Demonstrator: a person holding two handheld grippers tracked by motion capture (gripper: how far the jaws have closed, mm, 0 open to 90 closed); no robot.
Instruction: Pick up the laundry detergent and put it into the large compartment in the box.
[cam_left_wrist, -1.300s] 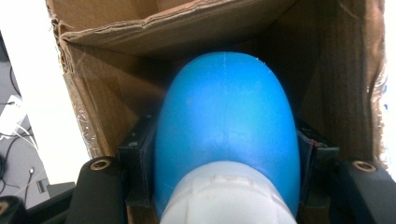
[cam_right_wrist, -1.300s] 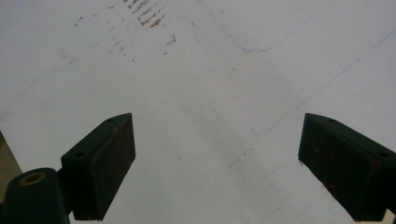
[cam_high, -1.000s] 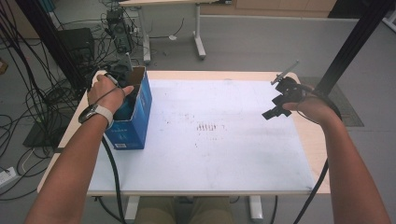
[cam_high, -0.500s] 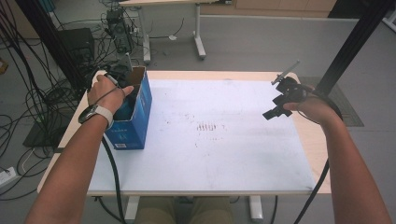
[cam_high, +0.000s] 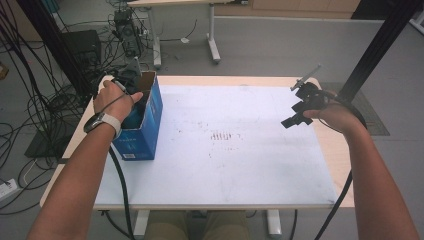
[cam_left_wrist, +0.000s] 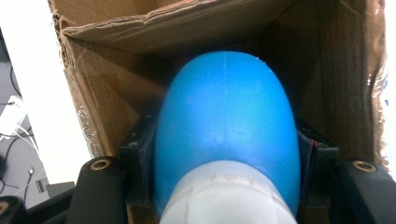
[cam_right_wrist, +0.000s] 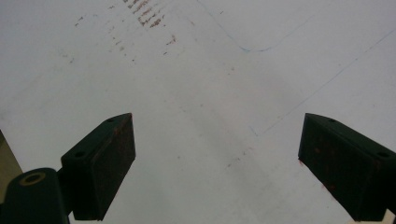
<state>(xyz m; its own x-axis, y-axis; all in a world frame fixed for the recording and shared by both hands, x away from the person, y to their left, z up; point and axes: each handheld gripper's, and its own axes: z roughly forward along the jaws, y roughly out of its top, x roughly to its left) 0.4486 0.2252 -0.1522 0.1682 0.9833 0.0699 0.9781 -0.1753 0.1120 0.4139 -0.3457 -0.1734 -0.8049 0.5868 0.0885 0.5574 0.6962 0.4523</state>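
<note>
A blue cardboard box stands open-topped at the table's left side. My left gripper reaches down into it from above. In the left gripper view the black jaws are closed on a blue rounded object with a white neck, inside the box's brown walls. My right gripper hovers over the table's right side, held by a hand. Its two jaws stand wide apart, and its fingertips have just the white sheet between them.
A white sheet with faint reddish-brown marks covers the wooden table. Cables hang off the left edge. A black pole rises at the back right. Another desk's legs stand on the grey floor behind.
</note>
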